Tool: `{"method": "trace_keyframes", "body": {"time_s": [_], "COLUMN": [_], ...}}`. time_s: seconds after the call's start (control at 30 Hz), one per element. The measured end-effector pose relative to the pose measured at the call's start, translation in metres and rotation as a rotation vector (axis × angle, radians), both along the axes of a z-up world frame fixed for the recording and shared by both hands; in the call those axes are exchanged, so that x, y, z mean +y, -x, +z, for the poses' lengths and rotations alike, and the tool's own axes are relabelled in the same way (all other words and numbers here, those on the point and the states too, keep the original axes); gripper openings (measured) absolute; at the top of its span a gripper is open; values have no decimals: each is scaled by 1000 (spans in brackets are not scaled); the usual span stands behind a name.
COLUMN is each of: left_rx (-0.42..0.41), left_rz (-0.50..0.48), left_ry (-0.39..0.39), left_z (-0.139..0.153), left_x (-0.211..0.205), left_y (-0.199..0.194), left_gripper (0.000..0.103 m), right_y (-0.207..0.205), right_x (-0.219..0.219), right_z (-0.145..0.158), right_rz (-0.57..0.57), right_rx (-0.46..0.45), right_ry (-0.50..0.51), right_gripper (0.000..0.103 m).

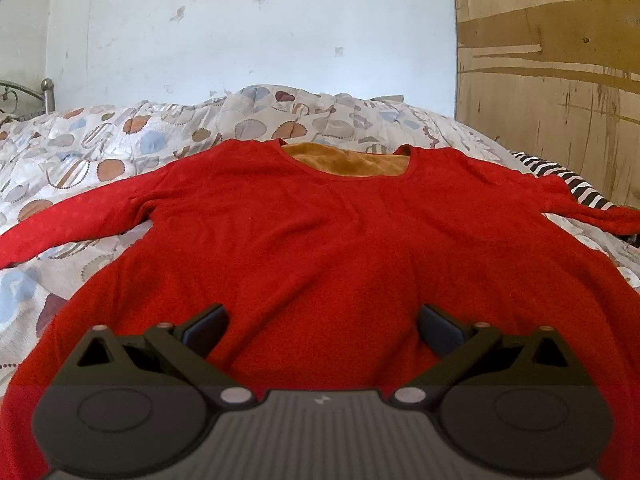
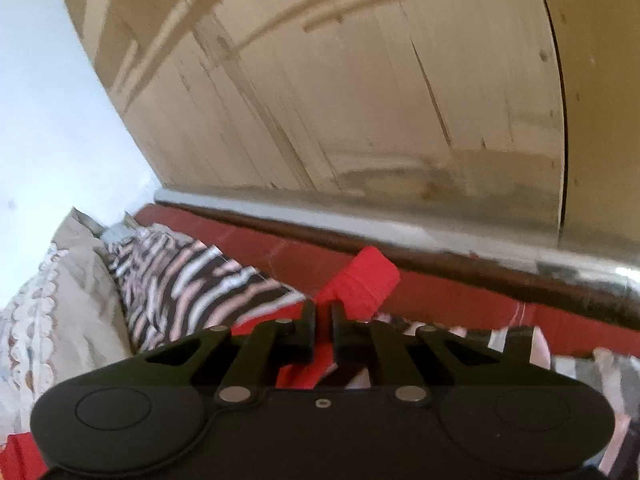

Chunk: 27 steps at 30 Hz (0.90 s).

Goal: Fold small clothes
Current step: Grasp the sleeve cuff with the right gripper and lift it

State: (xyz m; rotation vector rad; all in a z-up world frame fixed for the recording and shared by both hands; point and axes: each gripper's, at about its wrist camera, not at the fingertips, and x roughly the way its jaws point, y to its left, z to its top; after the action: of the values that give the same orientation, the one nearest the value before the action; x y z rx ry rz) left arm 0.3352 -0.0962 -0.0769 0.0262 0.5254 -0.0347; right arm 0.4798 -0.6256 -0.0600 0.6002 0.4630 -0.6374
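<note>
Folding the right sleeve inward is judged to be the step in hand. The red top (image 1: 320, 232) is laid flat, front up, across the centre of the left wrist frame on the patterned quilt (image 1: 100, 140), neckline toward the upper middle, sleeves spread to left and right edges. The right gripper (image 2: 322, 316) is seen with jaws nearly together, pinched on the red sleeve cuff (image 2: 368, 276) just above centre in the right wrist frame, beside the striped cloth (image 2: 192, 280); the view is blurred, so depth of bite cannot be confirmed. The left gripper (image 1: 322, 330) is held wide open over the hem at lower centre, nothing between the pads, contact with the fabric not determinable. For a clean fold: the cuff should be lifted only enough to clear the quilt, carried across toward the chest, and laid straight. The body would best be pinned by the left gripper so the garment is not dragged. Snagging of the striped cloth should be avoided.
</note>
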Motion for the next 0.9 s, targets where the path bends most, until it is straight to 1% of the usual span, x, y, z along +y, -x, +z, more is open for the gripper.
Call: {"method": "trace_keyframes", "body": {"time_s": [0.1,0.2,0.27,0.37,0.5,0.57,0.67,0.77,0.83,0.9], "left_rx": [10,31,44,58,29,7,-22,-28,-37,-47], "left_rz": [-7,-21,-33,-38,-10,2,30,82,119,148], "left_ry": [21,35,30,19,28,42,60,60,65,75], "left_z": [3,13,21,35,59,71,87,98,102,104], "left_x": [4,8,11,16,32,41,57,72,83,94], "left_y": [-2,-4,-5,-5,0,3,8,10,12,13], "left_gripper": [102,103,103,103,103,103,103,103,103,103], "right_y": [0,-3,-6,-10,-14,-17,-16,-14,-13,-7], "right_x": [10,27,44,76,127,159,212,265,300,335], "right_z": [24,53,75,106,139,153,165,168,160,145], "right_rz": [27,80,133,229,377,459,595,754,865,970], "right_rx": [-39,-77,-110,-156,-209,-225,-260,-283,-281,-270], "right_ry": [43,106,154,229,300,347,430,470,482,502], "right_gripper": [7,7,6,6,5,5,5,5,4,4]}}
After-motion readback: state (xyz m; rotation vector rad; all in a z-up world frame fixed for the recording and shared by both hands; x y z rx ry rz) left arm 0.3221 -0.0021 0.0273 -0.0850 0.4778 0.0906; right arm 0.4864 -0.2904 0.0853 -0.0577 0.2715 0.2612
